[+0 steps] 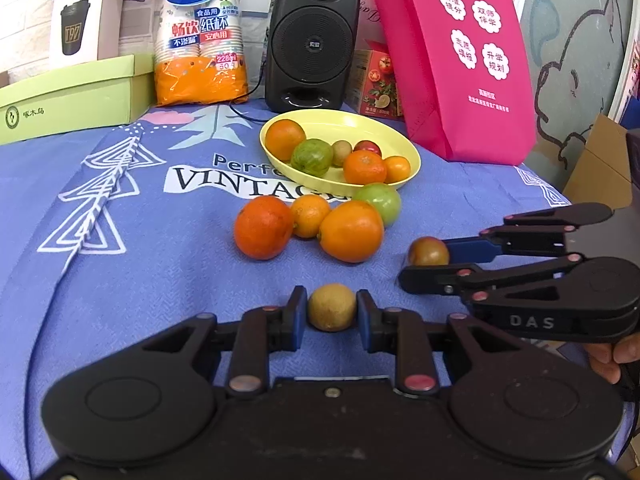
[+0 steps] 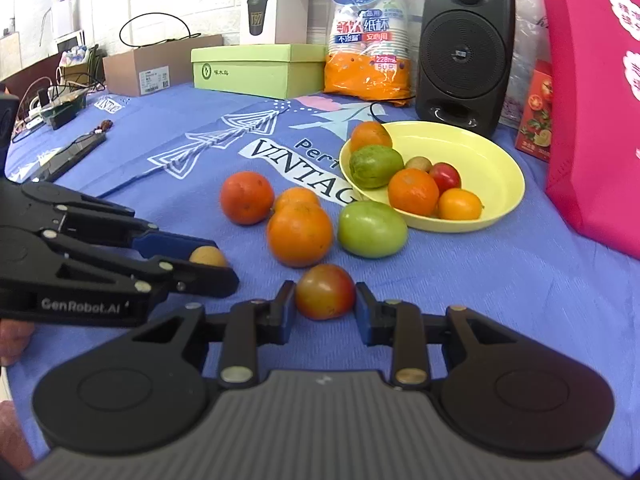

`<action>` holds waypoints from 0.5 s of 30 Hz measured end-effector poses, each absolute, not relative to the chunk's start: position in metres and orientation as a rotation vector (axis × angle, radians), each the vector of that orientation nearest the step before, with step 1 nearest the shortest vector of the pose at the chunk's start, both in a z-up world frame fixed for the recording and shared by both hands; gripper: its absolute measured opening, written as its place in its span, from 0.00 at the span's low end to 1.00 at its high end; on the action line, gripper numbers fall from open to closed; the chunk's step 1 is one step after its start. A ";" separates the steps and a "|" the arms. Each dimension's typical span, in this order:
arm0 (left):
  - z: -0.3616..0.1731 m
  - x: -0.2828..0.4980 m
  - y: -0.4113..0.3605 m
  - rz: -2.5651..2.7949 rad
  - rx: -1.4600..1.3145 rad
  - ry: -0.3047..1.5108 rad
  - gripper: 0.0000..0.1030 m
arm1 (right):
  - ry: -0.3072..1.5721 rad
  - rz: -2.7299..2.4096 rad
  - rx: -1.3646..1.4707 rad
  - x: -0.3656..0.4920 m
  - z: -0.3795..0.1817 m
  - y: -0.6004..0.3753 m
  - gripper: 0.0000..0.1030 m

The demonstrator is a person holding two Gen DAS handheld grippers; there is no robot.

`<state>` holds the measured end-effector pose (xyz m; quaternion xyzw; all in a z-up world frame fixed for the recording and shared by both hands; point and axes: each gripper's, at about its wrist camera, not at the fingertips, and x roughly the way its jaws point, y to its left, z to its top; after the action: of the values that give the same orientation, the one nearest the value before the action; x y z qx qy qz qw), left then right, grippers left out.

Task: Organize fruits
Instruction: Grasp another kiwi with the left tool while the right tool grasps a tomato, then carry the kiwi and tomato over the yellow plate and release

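Observation:
My left gripper (image 1: 332,312) is shut on a small tan round fruit (image 1: 332,307), low over the blue cloth. My right gripper (image 2: 325,305) is shut on a red-green tomato (image 2: 325,291). Each gripper shows in the other's view: the right gripper (image 1: 416,262) with the tomato (image 1: 428,251), the left gripper (image 2: 216,264) with the tan fruit (image 2: 207,257). A yellow plate (image 1: 400,148) holds several fruits. In front of it lie three oranges (image 1: 350,231) and a green tomato (image 1: 380,202).
Behind the plate stand a black speaker (image 1: 312,40), a pack of paper cups (image 1: 200,36), a green box (image 1: 68,96) and a pink bag (image 1: 460,60). At the far left of the right wrist view lie cables and a cardboard box (image 2: 156,65).

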<state>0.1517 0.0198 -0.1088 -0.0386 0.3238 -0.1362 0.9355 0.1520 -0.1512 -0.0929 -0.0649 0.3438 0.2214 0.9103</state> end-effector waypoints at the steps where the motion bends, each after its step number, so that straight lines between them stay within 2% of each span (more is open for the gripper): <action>1: -0.108 0.150 0.020 -0.281 -0.076 0.660 0.25 | 0.708 0.453 -0.129 0.149 -0.093 -0.154 0.29; 15: -0.075 0.134 0.015 -0.316 -0.015 0.601 0.25 | 0.704 0.410 -0.084 0.125 -0.088 -0.180 0.29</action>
<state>0.1339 0.0151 -0.0753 -0.0074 0.2949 -0.1550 0.9428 0.1252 -0.1802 -0.0878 -0.0410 0.3421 0.1992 0.9174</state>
